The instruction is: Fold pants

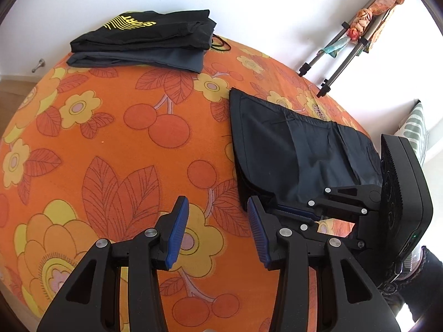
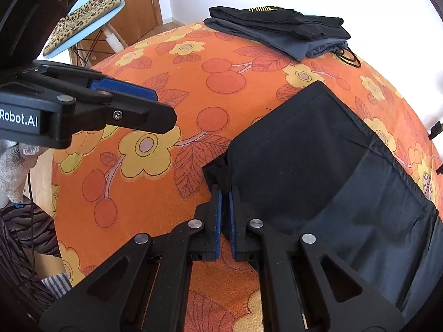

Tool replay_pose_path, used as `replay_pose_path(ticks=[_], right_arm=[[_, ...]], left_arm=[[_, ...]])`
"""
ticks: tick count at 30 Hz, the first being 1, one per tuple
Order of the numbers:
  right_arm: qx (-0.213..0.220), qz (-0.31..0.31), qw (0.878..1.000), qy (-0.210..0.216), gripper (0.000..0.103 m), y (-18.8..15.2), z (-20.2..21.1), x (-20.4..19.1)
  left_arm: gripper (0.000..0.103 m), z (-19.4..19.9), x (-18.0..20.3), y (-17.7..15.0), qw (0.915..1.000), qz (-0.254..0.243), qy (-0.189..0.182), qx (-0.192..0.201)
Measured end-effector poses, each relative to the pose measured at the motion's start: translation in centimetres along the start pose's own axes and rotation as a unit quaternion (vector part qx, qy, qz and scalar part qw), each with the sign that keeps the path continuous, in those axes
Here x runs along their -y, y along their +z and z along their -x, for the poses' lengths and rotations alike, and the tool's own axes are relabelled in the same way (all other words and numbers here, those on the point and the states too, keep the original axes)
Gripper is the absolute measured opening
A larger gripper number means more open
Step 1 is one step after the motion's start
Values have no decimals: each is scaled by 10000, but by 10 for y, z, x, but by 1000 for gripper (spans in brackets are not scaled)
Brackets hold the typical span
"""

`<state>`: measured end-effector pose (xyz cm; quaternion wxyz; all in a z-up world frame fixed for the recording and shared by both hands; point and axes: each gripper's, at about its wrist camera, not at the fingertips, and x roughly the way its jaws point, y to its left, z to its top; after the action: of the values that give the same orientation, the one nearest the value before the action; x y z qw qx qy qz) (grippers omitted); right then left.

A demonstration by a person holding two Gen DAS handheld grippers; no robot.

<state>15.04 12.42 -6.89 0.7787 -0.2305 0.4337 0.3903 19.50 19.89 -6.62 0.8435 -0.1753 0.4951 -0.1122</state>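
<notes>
On the orange floral bed (image 2: 155, 182), the dark pants (image 2: 318, 171) lie part-folded, long axis running away to your right, their near-left corner pinched in your right hand-held gripper (image 2: 224, 193), jaws pressed together, while your left hand-held gripper (image 1: 218, 210), spread and empty, hangs just beside that corner.

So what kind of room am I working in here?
Likely a bedroom at home: a bed-like surface under an orange floral cover, folded clothes stacked on it, a wooden door and a chair beside it.

Home bedrm; floral bedspread (image 1: 116, 144), wood door (image 2: 135, 2).
</notes>
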Motion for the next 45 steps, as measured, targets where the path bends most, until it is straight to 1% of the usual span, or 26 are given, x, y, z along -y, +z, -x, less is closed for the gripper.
replay_pose_path(ticks=[2,6,8,9,10,12,13,14,16,18,19,20,21,24,26,28,29,32,34,35,37,39,40,41,43,45], right_arm=[[58,-173,9998,122,4,-3,1,6],[139,-310,9992,231,4,-6,1,11],[180,-217,9994,192,4,-6,1,9],[180,-158,9996,144,5,-7,1,7],[180,-130,9996,151,7,-7,2,6],[175,-56,9996,209,26,-7,2,1],[207,13,9996,202,43,-7,3,-3],[246,135,9995,127,51,-7,3,-8],[211,416,9988,-145,51,-6,-3,-20],[222,497,9982,-233,47,-3,-8,-26],[223,470,9984,-222,39,0,-9,-26],[224,453,9983,-288,24,2,-9,-26],[218,452,9978,-425,19,3,-10,-25],[180,278,9991,-264,11,6,-10,-16],[216,20,9997,-114,6,6,-7,-9],[290,-180,9994,-111,5,4,-3,-2],[318,-283,9990,-127,5,2,-3,3],[342,-691,9970,87,5,-4,-1,19],[393,-731,9965,107,5,-7,2,24],[433,-632,9970,110,6,-7,3,24],[360,-511,9980,116,7,-9,5,22],[321,-473,9981,214,20,-11,6,21],[320,-488,9980,229,37,-13,6,20],[352,-550,9975,284,47,-15,8,18],[388,-775,9948,537,47,-19,10,19],[454,-925,9930,583,47,-22,15,20]], left_arm=[[43,-4,0,0,9993,188,-304,-63],[43,-17,3,0,9977,407,-466,-279],[43,-21,4,1,9976,472,-365,-340],[43,-20,5,3,9985,419,-201,-302],[43,-18,7,5,9992,324,-13,-235],[43,-12,6,9,9995,254,127,-113],[43,-10,5,11,9995,265,142,-89],[43,-9,4,11,9994,266,194,-50],[43,-9,1,11,9992,256,311,-24],[43,-9,-4,10,9990,321,304,-56],[43,-9,-6,10,9990,348,290,-63],[43,-8,-7,9,9989,357,281,-59],[43,-7,-8,9,9989,366,274,-51],[43,-4,-7,10,9990,413,172,-14],[43,-5,-5,11,9990,437,36,-33],[43,-10,-1,11,9988,470,-99,-125],[43,-13,1,10,9986,489,-136,-165],[43,-24,2,8,9965,689,-314,-346],[43,-30,0,7,9943,851,-428,-479],[43,-31,0,6,9947,830,-374,-485],[43,-28,2,8,9965,702,-182,-413],[43,-25,0,9,9962,755,-239,-372],[43,-25,-2,10,9957,806,-276,-363],[43,-24,-3,10,9955,824,-284,-362],[43,-25,-2,8,9955,776,-318,-435],[43,-27,-1,6,9958,704,-329,-486]])
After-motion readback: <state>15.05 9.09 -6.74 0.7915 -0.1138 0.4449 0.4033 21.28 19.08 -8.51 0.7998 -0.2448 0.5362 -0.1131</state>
